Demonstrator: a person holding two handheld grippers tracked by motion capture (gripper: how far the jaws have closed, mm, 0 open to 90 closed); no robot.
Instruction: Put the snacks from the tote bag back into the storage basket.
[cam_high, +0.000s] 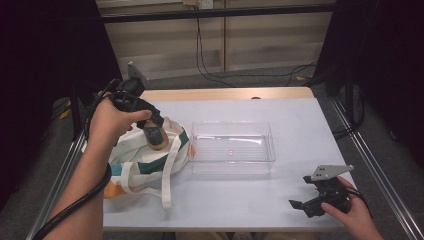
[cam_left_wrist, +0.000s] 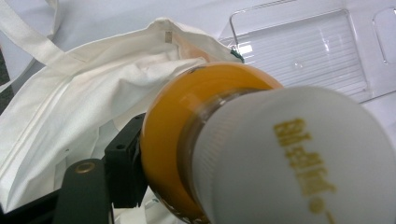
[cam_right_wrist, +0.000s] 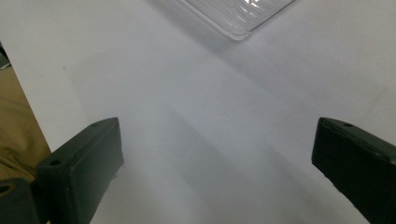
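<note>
Gripped by its white-capped neck, a small bottle of orange juice (cam_left_wrist: 173, 140) hangs in the closed left gripper (cam_high: 152, 129) above a white cloth tote bag (cam_high: 150, 165), beside a clear plastic tray (cam_high: 232, 147). Right gripper (cam_high: 307, 202), jaws wide apart and empty, rests near the white table's (cam_high: 300, 120) front corner.

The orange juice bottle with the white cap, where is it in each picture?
High view: small orange juice bottle with white cap, left of middle, over the white cloth bag.
Left gripper view: bottle close up, lower centre-right.
Right gripper view: no bottle.
Shared landmark: clear plastic tray.
</note>
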